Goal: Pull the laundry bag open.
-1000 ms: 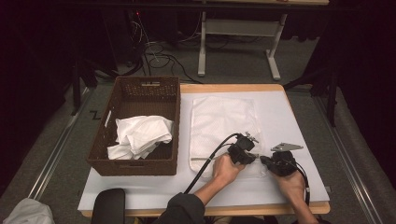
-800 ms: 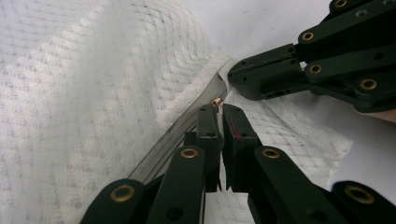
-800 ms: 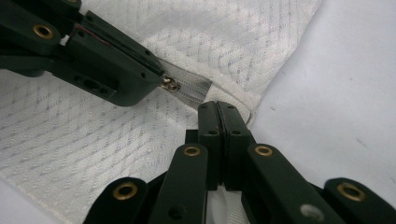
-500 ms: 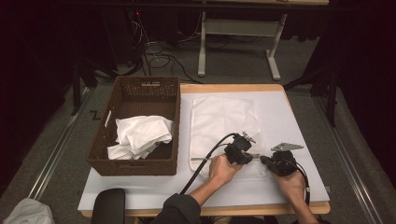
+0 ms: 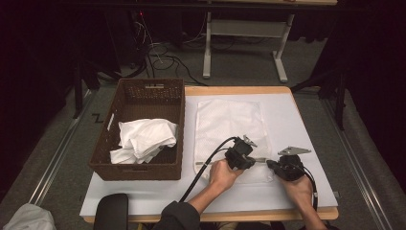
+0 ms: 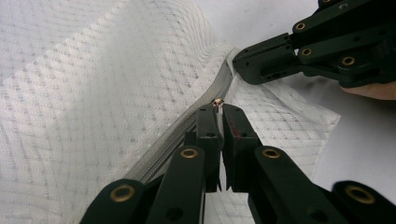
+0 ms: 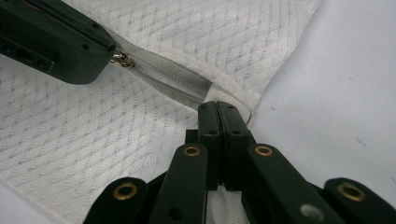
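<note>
Little has been shifted since the earlier frames: the left gripper was edged slightly along the white mesh zippered laundry bag. Its fingers are closed on the small metal zipper pull, while the right gripper is clamped on the bag's near corner. Farther off on the white table, a brown wicker basket holding crumpled white cloth is seen.

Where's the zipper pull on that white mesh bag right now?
The zipper pull sits pinched at the tip of the left tool, near the mesh bag's front edge in the high view, just left of the right tool.
</note>
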Demonstrator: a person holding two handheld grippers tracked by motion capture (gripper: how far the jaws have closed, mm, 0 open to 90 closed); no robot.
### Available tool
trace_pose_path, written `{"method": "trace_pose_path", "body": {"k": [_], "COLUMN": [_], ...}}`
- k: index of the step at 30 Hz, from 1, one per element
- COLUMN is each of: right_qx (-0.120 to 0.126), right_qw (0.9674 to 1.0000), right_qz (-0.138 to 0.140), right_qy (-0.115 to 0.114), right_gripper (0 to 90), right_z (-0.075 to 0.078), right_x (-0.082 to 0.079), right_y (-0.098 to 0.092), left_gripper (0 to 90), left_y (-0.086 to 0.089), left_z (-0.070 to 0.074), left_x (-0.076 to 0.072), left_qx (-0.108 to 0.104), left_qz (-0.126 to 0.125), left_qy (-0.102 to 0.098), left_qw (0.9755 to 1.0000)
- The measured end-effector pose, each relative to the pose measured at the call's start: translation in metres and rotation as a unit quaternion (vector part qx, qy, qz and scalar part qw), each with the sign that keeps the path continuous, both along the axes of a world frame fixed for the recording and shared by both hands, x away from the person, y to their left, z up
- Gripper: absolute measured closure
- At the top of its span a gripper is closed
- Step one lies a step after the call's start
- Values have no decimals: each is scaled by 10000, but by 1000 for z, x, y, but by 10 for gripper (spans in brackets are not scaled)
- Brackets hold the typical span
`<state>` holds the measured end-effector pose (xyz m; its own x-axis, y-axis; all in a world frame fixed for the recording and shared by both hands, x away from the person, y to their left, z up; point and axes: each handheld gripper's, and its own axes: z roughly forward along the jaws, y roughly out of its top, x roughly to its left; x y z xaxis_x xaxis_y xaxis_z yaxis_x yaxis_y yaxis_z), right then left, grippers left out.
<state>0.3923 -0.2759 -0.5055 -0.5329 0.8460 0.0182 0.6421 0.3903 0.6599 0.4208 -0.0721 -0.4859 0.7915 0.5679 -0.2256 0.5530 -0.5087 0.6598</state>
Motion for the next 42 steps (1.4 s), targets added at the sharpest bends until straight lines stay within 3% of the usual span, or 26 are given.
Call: {"method": "trace_pose_path", "body": {"k": [42], "right_qx": [70], "right_qw": [10000], "right_qz": [-17], "right_qy": [43], "right_gripper": [898], "right_z": [0], "right_x": [1], "right_y": [-1], "left_gripper": [857], "left_y": [43], "left_z": [10], "left_x": [-14], "left_qx": [-88], "left_qz": [170], "left_qy": [-127], "left_qw": [9997]}}
